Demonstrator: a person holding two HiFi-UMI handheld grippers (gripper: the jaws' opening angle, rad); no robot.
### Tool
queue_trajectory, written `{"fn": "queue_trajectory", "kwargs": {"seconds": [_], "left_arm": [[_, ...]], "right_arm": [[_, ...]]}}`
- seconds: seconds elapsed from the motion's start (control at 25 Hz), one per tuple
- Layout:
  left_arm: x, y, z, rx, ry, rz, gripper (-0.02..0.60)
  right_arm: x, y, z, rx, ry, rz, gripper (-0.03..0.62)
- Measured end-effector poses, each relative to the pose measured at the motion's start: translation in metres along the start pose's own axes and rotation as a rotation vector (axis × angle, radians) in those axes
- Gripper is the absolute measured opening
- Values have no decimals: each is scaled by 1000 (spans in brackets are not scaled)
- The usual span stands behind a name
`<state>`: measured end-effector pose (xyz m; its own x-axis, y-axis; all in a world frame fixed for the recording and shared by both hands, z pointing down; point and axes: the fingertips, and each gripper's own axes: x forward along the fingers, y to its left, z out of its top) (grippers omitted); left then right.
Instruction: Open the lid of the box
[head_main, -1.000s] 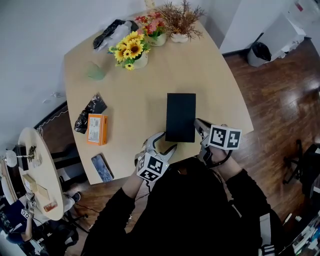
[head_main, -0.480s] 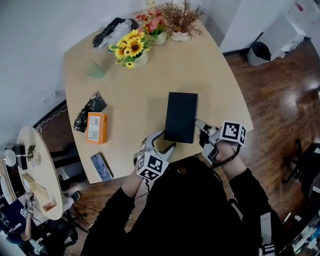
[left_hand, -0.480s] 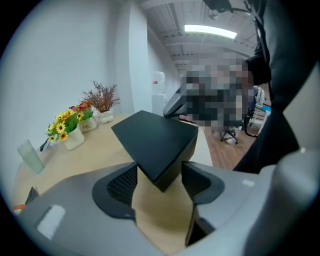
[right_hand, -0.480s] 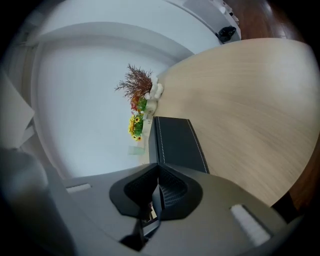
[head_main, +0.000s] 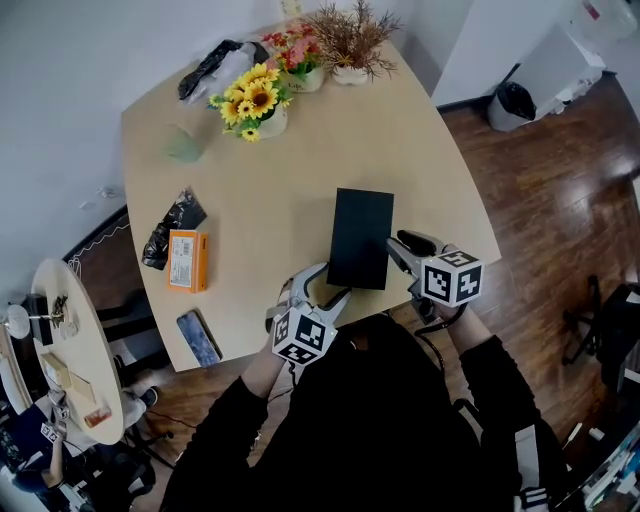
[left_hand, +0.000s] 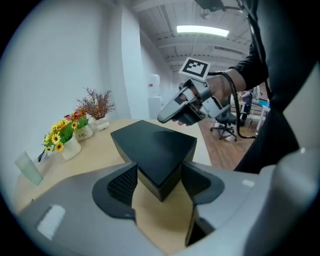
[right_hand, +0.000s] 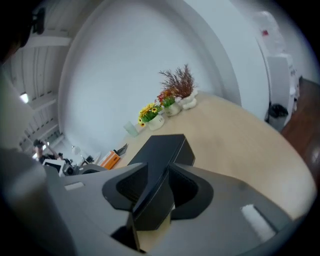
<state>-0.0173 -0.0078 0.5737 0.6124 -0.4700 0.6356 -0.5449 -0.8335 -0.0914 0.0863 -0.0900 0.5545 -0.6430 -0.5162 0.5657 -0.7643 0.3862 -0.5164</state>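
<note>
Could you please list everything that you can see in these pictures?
table: one, light wood, centre
black box: one, black, table's near edge
orange box: one, orange, table's left
black bags: two, black, beside orange box, far edge
blue flat item: one, blue, near-left corner
green cup: one, pale green, far left
flower pots: three, yellow, red, brown blooms, far edge
bin: one, black, floor, right
left gripper: one, grey, closed on box's near-left corner
right gripper: one, grey, jaws just been opening, box's near-right corner between them

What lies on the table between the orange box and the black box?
Nothing: only bare table lies between the orange box and the black box, as the head view shows.
</note>
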Motion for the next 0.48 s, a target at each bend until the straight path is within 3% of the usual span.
{"fn": "queue_trajectory", "kwargs": {"seconds": [0.16, 0.36, 0.48], "left_arm": [[0, -2, 2, 13, -11, 7, 262], [-1, -3, 2, 11, -8, 33, 245], [-1, -4, 2, 12, 2, 35, 244]], "right_arm": [[9, -31, 41, -198, -20, -23, 183], [31, -28, 55, -228, 9, 21, 168], [41, -30, 50, -229, 22, -14, 164]]}}
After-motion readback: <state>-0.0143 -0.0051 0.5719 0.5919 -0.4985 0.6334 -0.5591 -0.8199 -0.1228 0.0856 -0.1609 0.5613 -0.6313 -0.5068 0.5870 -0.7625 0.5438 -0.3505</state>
